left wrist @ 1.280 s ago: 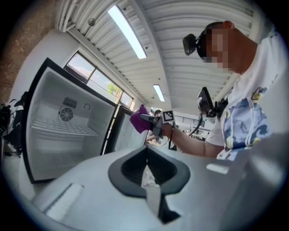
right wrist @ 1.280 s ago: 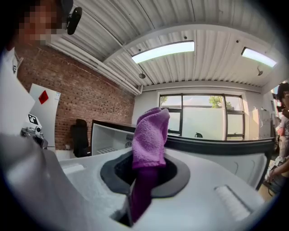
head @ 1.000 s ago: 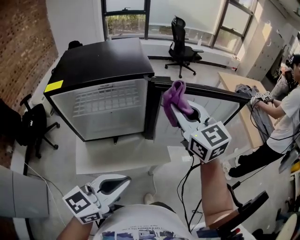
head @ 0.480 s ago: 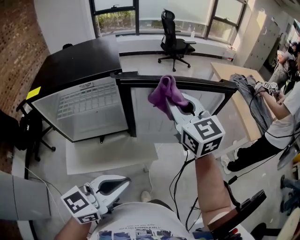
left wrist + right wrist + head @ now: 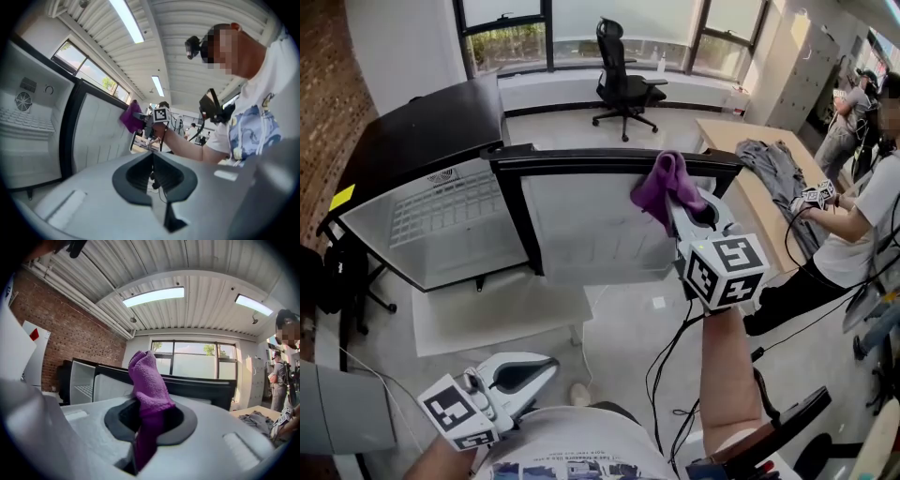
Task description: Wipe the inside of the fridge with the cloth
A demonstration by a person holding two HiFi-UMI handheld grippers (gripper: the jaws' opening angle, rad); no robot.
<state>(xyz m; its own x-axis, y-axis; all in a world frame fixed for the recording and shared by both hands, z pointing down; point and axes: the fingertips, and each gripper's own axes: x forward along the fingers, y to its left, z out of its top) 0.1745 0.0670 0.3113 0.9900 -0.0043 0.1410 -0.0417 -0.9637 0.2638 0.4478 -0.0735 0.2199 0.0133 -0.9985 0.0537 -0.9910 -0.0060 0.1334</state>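
Note:
In the head view a small black fridge (image 5: 412,141) stands open at the left, its white inside with a wire shelf (image 5: 441,214) showing. Its door (image 5: 591,230) hangs wide, inner face toward me. My right gripper (image 5: 677,204) is shut on a purple cloth (image 5: 661,187), held up in front of the door's top edge. In the right gripper view the cloth (image 5: 147,380) sticks up from between the jaws, with the fridge (image 5: 82,380) beyond. My left gripper (image 5: 530,370) hangs low by my body, shut and holding nothing (image 5: 152,171).
The fridge rests on a low white platform (image 5: 497,314). A black office chair (image 5: 623,84) stands by the windows. At the right are a wooden table (image 5: 745,202) with grey clothing and a person (image 5: 862,225). Cables (image 5: 670,361) trail on the floor.
My view has swung right, so the fridge sits further left and more of the door's inner face shows. The right gripper still holds the cloth by the door. The left gripper has hardly moved.

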